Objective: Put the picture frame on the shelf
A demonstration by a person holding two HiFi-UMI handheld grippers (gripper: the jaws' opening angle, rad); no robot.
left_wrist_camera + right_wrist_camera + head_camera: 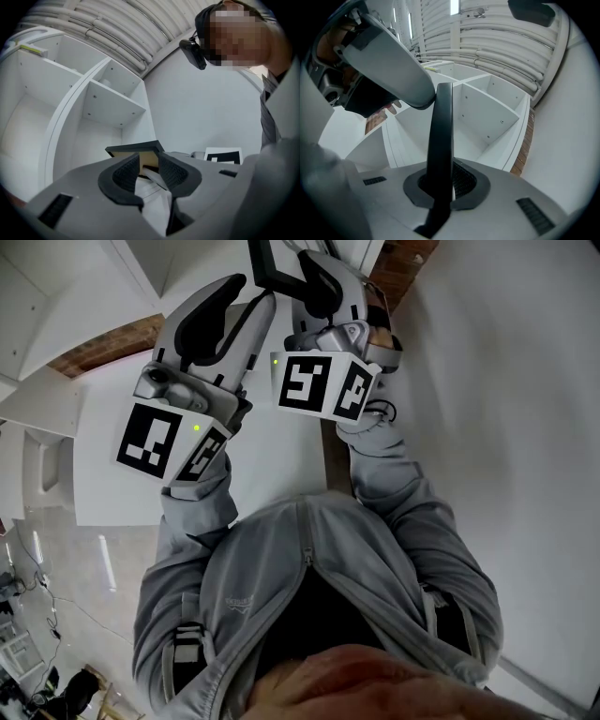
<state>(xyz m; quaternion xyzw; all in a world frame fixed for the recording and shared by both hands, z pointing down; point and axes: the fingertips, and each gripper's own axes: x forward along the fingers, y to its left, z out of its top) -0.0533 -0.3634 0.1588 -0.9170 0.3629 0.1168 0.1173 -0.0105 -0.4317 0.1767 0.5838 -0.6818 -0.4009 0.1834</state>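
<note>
The picture frame is black and stands edge-on, rising out of my right gripper, which is shut on its lower edge. In the left gripper view a corner of the frame shows its black rim and tan back just past the tips of my left gripper. That gripper's jaws stand apart, and the ribbed pads do not press on it. From the head view both grippers are raised side by side, left gripper next to right gripper, with the frame at their tips. The white shelf unit with open compartments lies ahead.
The shelf's compartments are bare, split by white dividers. A brick strip runs beside the shelf, and a white wall lies to the right. White pipes run overhead. Clutter lies on the floor at lower left.
</note>
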